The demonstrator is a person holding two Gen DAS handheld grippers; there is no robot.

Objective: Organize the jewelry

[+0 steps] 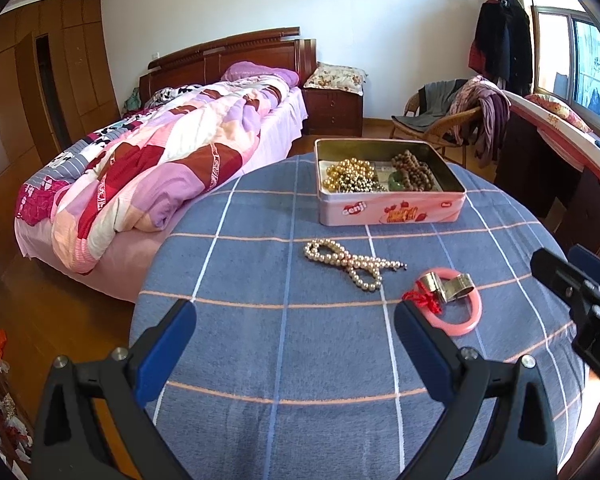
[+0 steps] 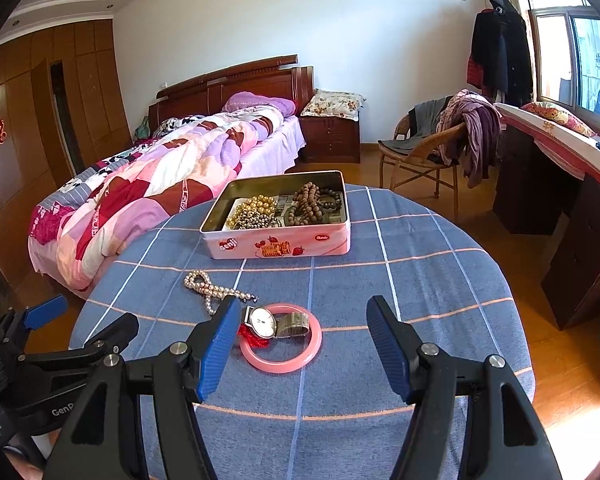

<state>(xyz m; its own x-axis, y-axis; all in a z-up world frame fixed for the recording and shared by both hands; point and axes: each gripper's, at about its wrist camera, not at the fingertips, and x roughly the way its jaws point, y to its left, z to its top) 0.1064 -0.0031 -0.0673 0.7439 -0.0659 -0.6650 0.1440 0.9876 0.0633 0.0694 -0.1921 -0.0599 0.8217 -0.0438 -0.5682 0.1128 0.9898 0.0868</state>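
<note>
tin: open pink rectangular metal tin [image 2: 276, 246], holds gold bead strand [image 2: 254, 210] and brown wooden beads [image 2: 308, 200]
necklace: white pearl necklace [image 2: 212, 290], looped, on surface before tin
bangle: pink plastic bangle [image 2: 284, 362], flat
watch: silver wristwatch [image 2: 278, 322], resting on bangle

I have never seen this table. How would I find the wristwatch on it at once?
On the blue checked tablecloth, look in front of the pink tin that holds beads. Nearer lies a pink bangle; the wristwatch rests across its rim beside a red cord. Unlike the pearl necklace nearby, it has a white dial and a metal band.
</note>
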